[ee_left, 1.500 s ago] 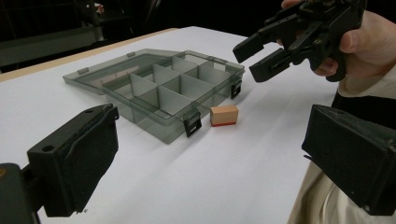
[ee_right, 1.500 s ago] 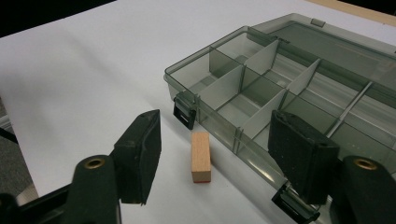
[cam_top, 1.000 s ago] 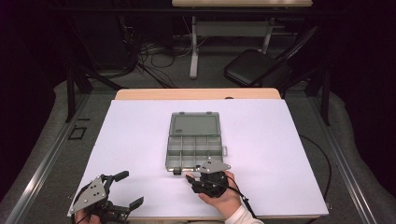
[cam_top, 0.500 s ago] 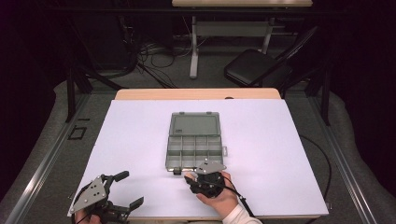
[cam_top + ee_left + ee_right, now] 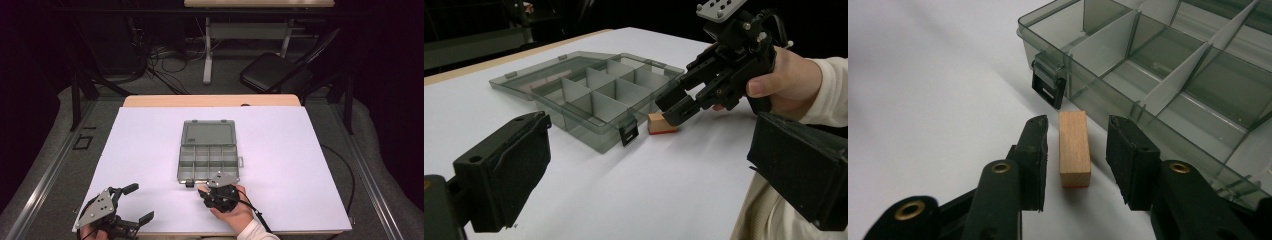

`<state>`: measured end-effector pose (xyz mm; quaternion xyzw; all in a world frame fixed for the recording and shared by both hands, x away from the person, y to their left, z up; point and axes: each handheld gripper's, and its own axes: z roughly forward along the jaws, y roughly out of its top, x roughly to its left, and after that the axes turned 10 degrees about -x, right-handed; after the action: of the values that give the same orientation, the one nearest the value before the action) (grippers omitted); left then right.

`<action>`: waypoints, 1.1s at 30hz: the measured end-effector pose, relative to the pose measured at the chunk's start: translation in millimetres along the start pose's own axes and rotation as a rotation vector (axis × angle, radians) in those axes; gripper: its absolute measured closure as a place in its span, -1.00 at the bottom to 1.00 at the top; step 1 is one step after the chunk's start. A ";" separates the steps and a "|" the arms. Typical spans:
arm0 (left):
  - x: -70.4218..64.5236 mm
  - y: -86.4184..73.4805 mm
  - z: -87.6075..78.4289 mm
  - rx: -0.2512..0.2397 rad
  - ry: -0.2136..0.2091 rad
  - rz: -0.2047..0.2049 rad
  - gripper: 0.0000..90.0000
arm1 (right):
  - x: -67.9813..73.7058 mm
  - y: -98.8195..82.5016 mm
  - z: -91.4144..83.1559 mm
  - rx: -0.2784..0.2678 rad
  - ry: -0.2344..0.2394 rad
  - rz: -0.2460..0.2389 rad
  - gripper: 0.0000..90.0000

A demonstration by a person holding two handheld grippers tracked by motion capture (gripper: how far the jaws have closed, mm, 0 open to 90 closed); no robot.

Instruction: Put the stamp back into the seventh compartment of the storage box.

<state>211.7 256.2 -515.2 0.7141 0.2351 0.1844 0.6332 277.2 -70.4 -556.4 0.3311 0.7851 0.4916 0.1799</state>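
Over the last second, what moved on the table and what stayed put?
The right gripper shifted slightly left and toward the person; its open jaws now straddle the wooden block. The left gripper, open, and the organizer box stayed put.

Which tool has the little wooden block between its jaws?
The right tool: the wooden block sits between its open jaws. The left tool is far off.

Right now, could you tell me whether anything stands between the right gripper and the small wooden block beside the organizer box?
Nothing visible does. The right gripper is open with a jaw on either side of the wooden block, a bare gap on each side. The block lies on the white table just outside the organizer box, near its black latch.
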 end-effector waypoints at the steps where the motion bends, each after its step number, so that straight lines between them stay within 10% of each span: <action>1: 0.0 0.0 0.0 0.000 0.000 0.000 -0.93 | 0.1 -0.7 0.7 0.004 0.005 -0.002 0.38; 33: 0.0 -0.4 0.6 0.007 0.001 0.000 -0.93 | 1.6 -6.2 4.4 0.027 0.004 -0.052 0.69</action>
<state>212.0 255.7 -515.6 0.7161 0.2361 0.1839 0.6306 276.6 -68.3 -563.9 0.3119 0.8004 0.4766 0.1867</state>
